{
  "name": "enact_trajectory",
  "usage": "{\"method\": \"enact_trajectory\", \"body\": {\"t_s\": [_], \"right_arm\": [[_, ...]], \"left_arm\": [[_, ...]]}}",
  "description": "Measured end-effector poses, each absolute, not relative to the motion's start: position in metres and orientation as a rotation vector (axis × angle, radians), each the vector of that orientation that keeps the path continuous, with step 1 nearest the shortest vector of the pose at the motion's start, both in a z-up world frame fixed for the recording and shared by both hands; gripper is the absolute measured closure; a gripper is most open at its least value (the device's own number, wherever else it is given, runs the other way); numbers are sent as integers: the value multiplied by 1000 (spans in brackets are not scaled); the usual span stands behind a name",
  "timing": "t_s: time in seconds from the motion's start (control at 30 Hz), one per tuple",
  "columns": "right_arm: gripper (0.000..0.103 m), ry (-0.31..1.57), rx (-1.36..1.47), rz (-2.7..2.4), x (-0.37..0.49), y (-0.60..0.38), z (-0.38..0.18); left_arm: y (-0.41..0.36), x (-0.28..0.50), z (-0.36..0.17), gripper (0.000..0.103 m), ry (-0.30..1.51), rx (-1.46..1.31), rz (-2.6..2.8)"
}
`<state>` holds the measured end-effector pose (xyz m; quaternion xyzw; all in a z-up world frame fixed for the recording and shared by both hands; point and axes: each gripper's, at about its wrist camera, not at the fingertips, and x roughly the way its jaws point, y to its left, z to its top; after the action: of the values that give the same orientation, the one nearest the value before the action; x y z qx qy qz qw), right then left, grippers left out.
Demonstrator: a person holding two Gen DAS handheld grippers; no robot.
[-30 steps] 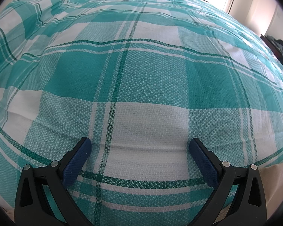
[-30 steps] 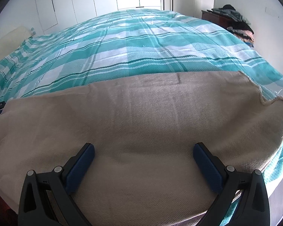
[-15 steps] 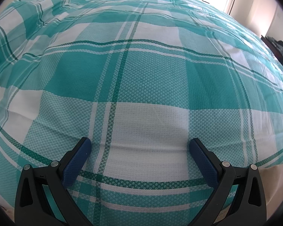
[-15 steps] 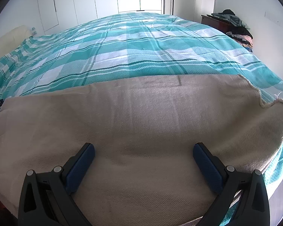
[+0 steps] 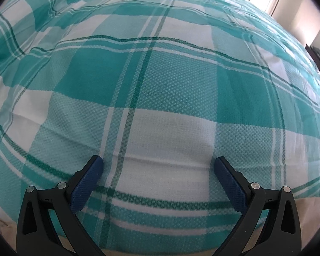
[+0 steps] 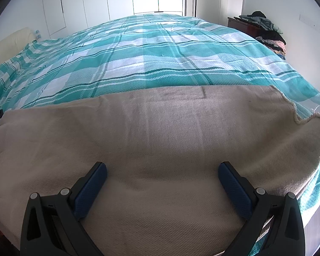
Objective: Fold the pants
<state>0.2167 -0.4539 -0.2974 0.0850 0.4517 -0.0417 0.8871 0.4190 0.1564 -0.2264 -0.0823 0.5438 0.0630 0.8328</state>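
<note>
Nearest the right wrist camera, the right claw (image 6: pixel 162 168) has its blue pads spread wide with nothing between them, poised low over the beige pants (image 6: pixel 160 145). The pants lie flat across the near edge of the bed, stretching from the left border of the view to a frayed hem (image 6: pixel 303 117) at the right. A faint rectangular outline, perhaps a pocket (image 6: pixel 177 95), shows near their far edge.

The left claw (image 5: pixel 159 164) is likewise wide apart and empty, held close above the teal and white checked bedspread (image 5: pixel 170 81); slivers of beige cloth show at the bottom corners of that view.

Beyond the pants, the bedspread covers the rest of the bed. Further off, a cream pillow (image 6: pixel 10 40) sits at the far left, a dark dresser (image 6: pixel 243 24) heaped with clothes (image 6: pixel 266 29) stands at the right wall, and white wardrobe doors (image 6: pixel 96 0) close the room.
</note>
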Motion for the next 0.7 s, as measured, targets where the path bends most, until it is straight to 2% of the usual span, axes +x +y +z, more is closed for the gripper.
{"method": "enact_trajectory", "body": {"t_s": [0.1, 0.2, 0.3, 0.37, 0.43, 0.53, 0.57, 0.6, 0.63, 0.7], "right_arm": [[0, 949, 177, -80, 218, -455, -296], [0, 976, 190, -53, 220, -459, -291], [1, 1039, 242, -16, 223, -468, -279], [4, 1040, 295, -10, 221, -473, -259], [4, 950, 316, 24, 214, -472, -220], [4, 860, 366, 162, 208, -457, -176], [4, 859, 395, 209, 208, -453, -172], [4, 875, 456, 292, 209, -446, -172], [4, 917, 539, 381, 210, -440, -179], [5, 1070, 696, 480, 210, -435, -213]], "left_arm": [[152, 404, -199, 2, 1135, -177, 127], [133, 367, -144, 2, 1022, -162, 55], [93, 315, -88, 2, 934, -123, -119], [60, 282, -73, 1, 916, -78, -239], [26, 255, -80, 1, 943, -36, -326], [-22, 220, -121, 3, 1038, 34, -414], [-35, 209, -138, 10, 1086, 45, -438], [-40, 199, -152, 25, 1130, 48, -462], [-48, 188, -165, 30, 1183, 48, -488], [-54, 163, -169, 27, 1164, 76, -480]]}}
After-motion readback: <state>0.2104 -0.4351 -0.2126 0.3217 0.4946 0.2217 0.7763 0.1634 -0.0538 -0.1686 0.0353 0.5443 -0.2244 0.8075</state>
